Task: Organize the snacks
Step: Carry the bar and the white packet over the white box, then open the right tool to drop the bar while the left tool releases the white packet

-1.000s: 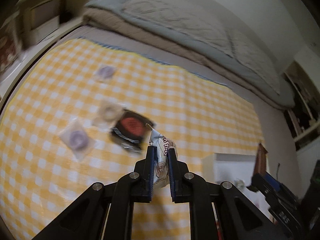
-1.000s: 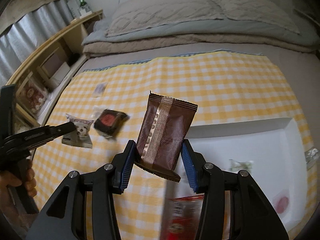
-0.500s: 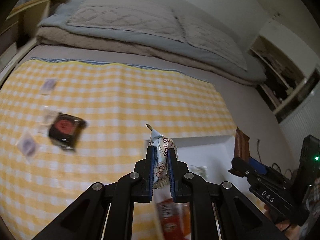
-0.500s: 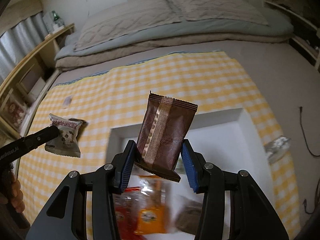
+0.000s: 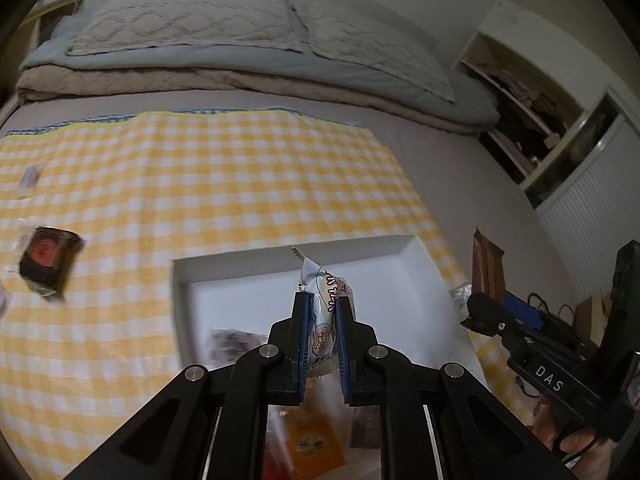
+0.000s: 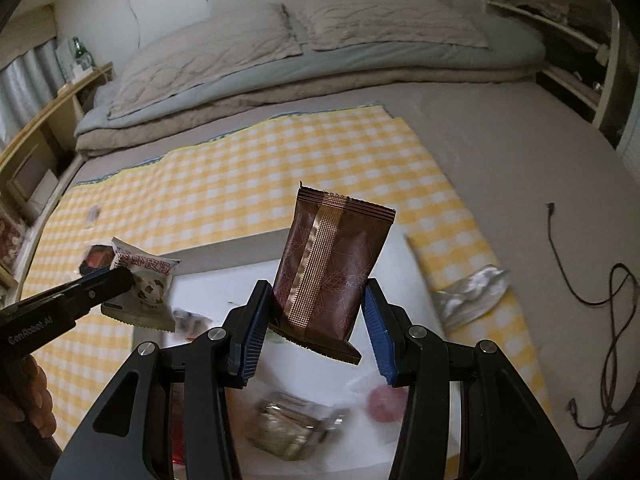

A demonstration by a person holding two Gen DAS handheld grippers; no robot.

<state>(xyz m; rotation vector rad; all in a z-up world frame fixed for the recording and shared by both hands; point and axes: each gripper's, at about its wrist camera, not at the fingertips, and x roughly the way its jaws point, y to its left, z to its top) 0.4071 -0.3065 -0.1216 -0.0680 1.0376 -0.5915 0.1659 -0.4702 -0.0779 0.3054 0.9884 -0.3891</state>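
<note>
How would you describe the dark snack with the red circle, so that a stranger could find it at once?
Start at the yellow checked cloth spread on the bed, and find the white tray on it. The dark packet lies on the cloth away from the tray, towards the left edge in the left wrist view. It is nearly black with a red round label, while the small wrappers near it are pale.

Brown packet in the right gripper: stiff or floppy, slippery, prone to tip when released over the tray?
The brown packet stands upright above the right gripper without drooping, so probably fairly stiff and light. Its glossy film looks slick; it sits slightly tilted between the pads, so it might slip. Flat and thin, it will likely fall flat rather than stand in the white tray.
</note>
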